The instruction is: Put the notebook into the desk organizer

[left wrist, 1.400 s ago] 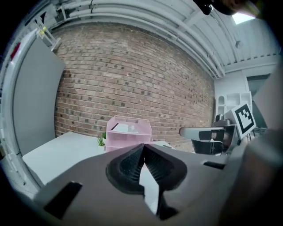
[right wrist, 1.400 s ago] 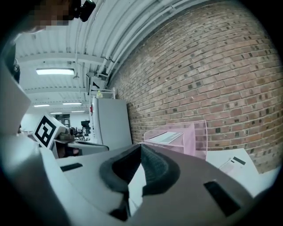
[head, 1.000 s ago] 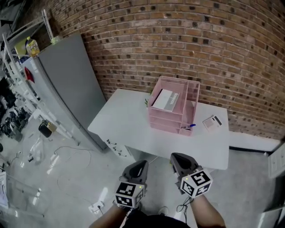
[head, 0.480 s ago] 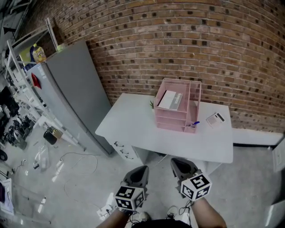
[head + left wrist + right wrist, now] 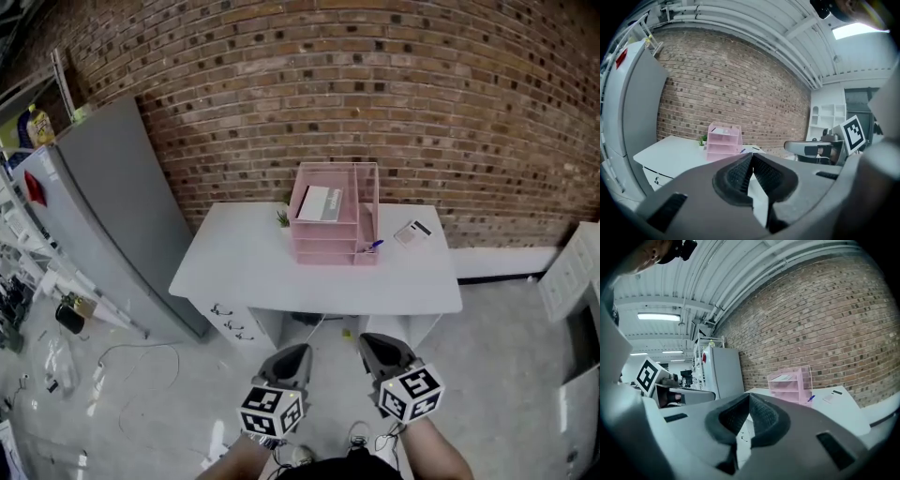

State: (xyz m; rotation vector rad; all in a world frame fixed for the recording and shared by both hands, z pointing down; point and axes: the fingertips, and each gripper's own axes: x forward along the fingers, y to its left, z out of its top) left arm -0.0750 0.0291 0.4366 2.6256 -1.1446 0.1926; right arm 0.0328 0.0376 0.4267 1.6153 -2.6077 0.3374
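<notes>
A pink desk organizer [image 5: 333, 225] stands at the back middle of a white table [image 5: 244, 267]. A white notebook [image 5: 319, 203] lies in its top tray. In the left gripper view the organizer [image 5: 724, 141] shows small and far off, as it does in the right gripper view [image 5: 791, 383]. My left gripper [image 5: 292, 357] and right gripper [image 5: 374, 345] hang well in front of the table, over the floor. Both are shut with nothing between the jaws.
A small white card [image 5: 413, 232] lies right of the organizer, a blue pen [image 5: 373, 247] at its front right corner and a small green plant [image 5: 282, 217] at its left. A grey cabinet [image 5: 103, 206] stands left of the table, a brick wall [image 5: 394, 94] behind it.
The view has pulled back and swung, so the table and organizer look smaller and farther off. Both grippers stay shut and low in the picture.
</notes>
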